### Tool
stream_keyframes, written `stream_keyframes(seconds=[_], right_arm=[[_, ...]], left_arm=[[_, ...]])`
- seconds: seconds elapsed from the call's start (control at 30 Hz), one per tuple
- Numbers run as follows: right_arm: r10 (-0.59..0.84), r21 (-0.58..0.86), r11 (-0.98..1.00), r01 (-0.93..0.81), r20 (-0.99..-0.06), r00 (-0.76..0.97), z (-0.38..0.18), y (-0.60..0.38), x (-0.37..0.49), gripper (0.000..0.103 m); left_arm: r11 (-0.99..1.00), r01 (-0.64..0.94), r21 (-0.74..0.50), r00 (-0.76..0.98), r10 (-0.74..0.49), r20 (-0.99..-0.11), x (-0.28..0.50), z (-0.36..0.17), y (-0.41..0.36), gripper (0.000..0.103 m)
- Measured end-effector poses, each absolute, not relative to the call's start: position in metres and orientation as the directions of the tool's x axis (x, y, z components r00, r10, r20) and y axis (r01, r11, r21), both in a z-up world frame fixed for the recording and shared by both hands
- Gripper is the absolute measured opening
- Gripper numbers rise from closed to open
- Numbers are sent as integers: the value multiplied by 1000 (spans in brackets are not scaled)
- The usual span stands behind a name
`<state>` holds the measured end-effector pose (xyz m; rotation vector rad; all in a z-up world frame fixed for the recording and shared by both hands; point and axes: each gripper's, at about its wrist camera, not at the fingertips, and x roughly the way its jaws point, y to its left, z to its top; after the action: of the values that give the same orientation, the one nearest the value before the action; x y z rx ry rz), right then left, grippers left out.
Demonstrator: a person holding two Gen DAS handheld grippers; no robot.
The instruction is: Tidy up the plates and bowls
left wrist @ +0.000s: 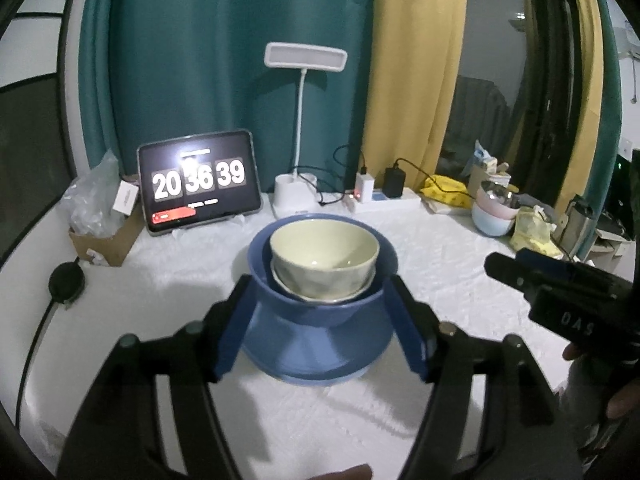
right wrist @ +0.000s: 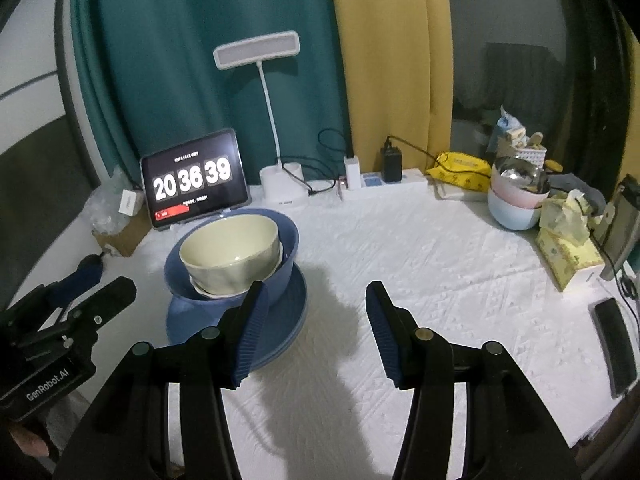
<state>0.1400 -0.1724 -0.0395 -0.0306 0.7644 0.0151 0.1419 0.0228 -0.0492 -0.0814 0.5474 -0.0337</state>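
A stack stands on the white tablecloth: a blue plate (left wrist: 316, 356) at the bottom, a blue bowl (left wrist: 320, 308) on it, a small white dish (left wrist: 320, 294) inside that, and a cream bowl (left wrist: 324, 256) on top. My left gripper (left wrist: 319, 280) is open just short of the stack, its blue pads (left wrist: 234, 328) flanking the blue bowl without touching it. In the right wrist view the stack (right wrist: 236, 264) sits left of centre. My right gripper (right wrist: 316, 286) is open over bare cloth to the right of the stack, with nothing between its fingers.
Along the back stand a tablet (left wrist: 200, 180) showing a clock, a white desk lamp (left wrist: 304, 60) and a power strip (right wrist: 384, 180) with chargers. Pastel bowls (right wrist: 516, 200) and yellow tissue packs (right wrist: 568, 248) crowd the back right. A cardboard box (left wrist: 104, 236) sits back left, a dark flat device (right wrist: 614, 344) at the right edge.
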Motion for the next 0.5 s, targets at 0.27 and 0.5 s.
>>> stream_keyframes(seconds=[0.27,0.5], right_arm=[[3,-25,999,-25,-655,755,-18,-174,121,54],[2,-28,999,-25,-627,779,-2,-177,111,54]], left_arm=[[997,4,-76,885,-39,-463,120,-28,18,76],[998,2,-61,908,-27,-419,108,-11,14,77]])
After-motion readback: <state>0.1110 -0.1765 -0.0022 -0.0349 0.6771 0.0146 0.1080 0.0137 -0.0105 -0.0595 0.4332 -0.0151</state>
